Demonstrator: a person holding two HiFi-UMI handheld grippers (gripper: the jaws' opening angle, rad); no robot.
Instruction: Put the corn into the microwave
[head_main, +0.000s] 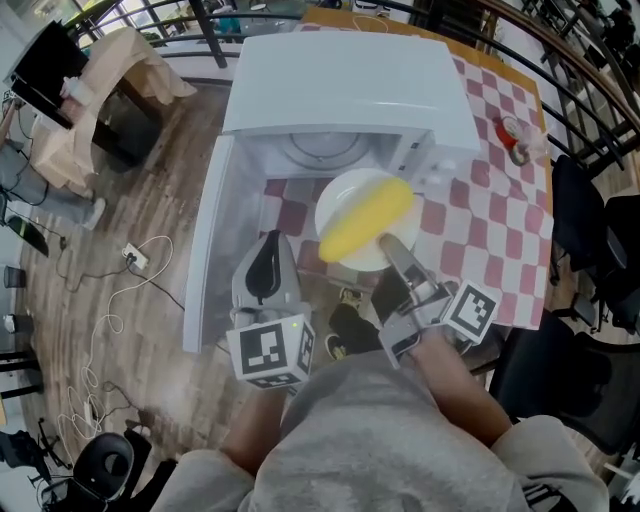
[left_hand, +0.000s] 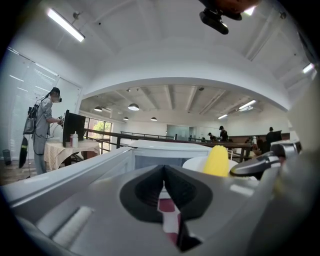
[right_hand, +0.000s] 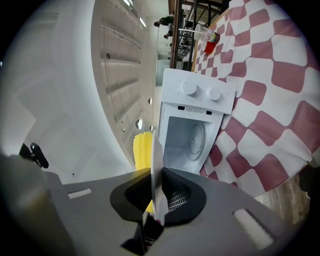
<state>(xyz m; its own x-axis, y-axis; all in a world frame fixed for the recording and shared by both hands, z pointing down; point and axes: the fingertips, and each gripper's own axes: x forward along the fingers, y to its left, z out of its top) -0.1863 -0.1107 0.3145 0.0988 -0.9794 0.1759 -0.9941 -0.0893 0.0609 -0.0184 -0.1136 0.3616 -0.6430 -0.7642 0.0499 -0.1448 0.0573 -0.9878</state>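
You are holding the plate (head_main: 338, 196) by its near rim in your right claw (head_main: 386, 243). Its jaws are pinching shut on that thin white edge, and the corn (head_main: 366, 218) is lying on the plate just beyond the claw's tips. The cob's long axis is running slantwise across the plate, with one end toward the microwave's (head_main: 345, 80) right front corner and the other toward you and to the left.

The plate is hanging over the checked table (head_main: 480, 230) just in front of the microwave's mouth. The opening is lying straight ahead of the claw, so the coming move is probably a plain push forward. The door (head_main: 205, 250) is standing open on the left.

Your left claw (head_main: 270, 245) is sitting between the door and the plate, with its jaws pressed together on nothing. The right claw is the one carrying the load.

The right gripper view is showing what the head view mostly hides under the microwave's top: the whole cavity (right_hand: 187, 140), with its round turntable, open and unobstructed. It is also showing the plate (right_hand: 156, 165) edge-on between the pads, with the corn (right_hand: 142, 147) behind it.

The left gripper view is confirming that the left claw (left_hand: 164, 172) is empty. There the corn (left_hand: 218, 161) is rising above the plate's rim (left_hand: 195, 164), off to that claw's right.
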